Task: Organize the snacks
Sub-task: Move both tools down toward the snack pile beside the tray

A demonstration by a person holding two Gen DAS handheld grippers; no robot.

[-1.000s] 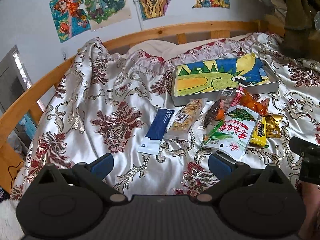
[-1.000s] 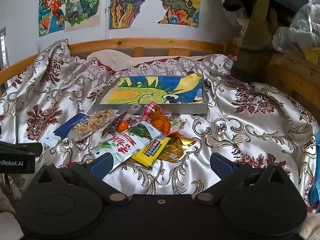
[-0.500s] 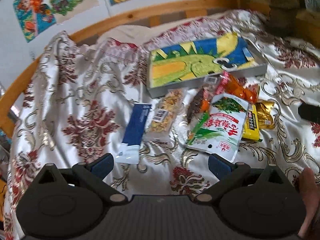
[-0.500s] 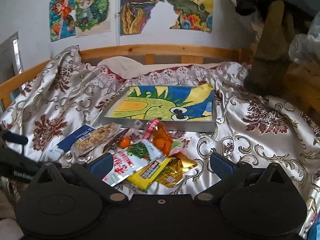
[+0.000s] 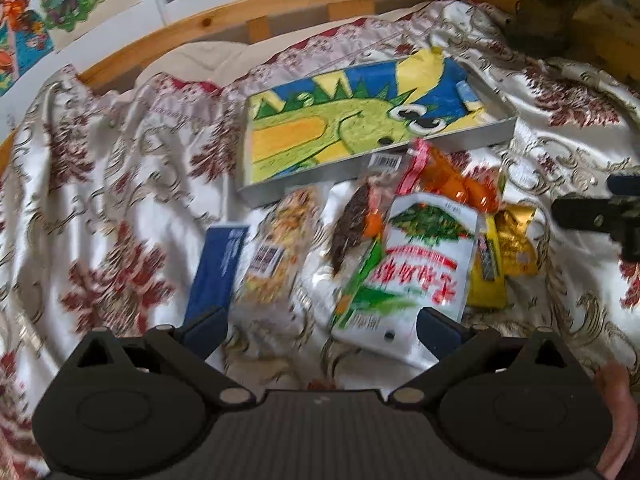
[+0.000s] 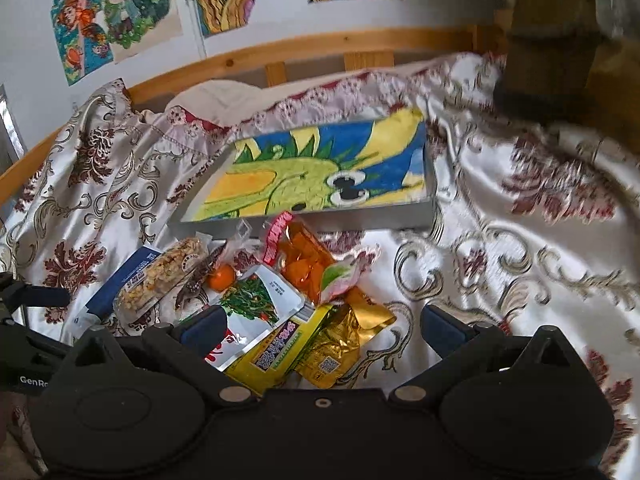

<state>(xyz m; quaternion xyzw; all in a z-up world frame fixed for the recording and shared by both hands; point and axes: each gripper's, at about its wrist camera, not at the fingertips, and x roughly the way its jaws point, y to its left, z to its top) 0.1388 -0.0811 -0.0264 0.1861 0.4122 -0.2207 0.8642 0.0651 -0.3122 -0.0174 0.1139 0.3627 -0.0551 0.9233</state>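
On patterned bedspread [image 5: 120,184]: snack packets [image 5: 404,264] heaped just before tray [image 5: 472,140].
Left gripper [image 5: 320,326] and right gripper [image 6: 322,328] spread wide, empty, poised over heap.

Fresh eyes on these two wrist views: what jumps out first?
The shallow grey tray lined with a bright green, yellow and blue cartoon dinosaur drawing sits mid-bed on the shiny white satin bedspread with dark red floral print. Just in front of it lies a jumble of snack packets, the white-and-green pouch with red lettering most prominent. Both the left gripper and right gripper hover there, jaws open, empty.
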